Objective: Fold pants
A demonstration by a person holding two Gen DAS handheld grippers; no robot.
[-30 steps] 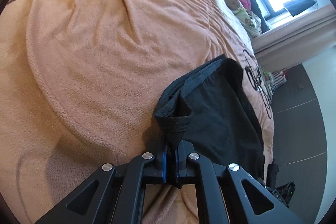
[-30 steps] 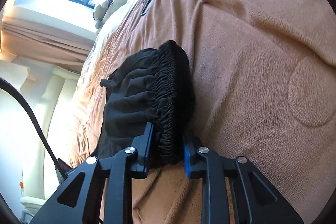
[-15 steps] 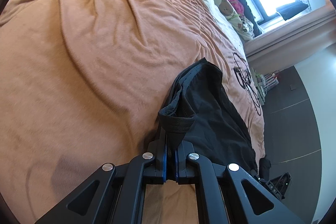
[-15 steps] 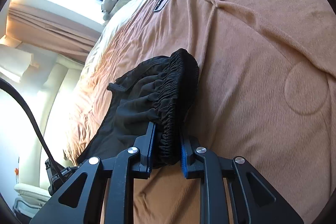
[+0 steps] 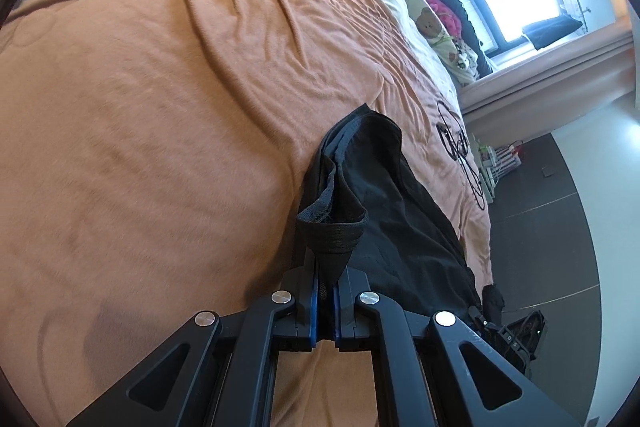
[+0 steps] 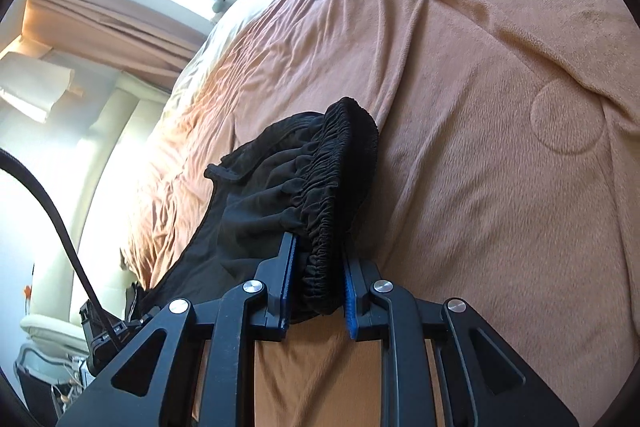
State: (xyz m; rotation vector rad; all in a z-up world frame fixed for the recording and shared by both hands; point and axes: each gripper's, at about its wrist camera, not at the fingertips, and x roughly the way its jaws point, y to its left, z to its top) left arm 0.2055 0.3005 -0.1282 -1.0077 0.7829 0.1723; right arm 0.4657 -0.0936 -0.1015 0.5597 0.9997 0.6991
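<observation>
While lifted, pants (image 5: 384, 211) fill both clamped jaws.

Black pants (image 5: 384, 211) now stretched longer and narrower, further across the orange blanket (image 5: 160, 107).

No legible words, brands or numbers to be made out anywhere, black outline drawing (image 5: 460, 147) printed on the orange blanket (image 5: 168, 115) at two o'clock, too distorted to be read, small white marks on the black device (image 6: 108, 337) at eight o'clock, unreadable
</observation>
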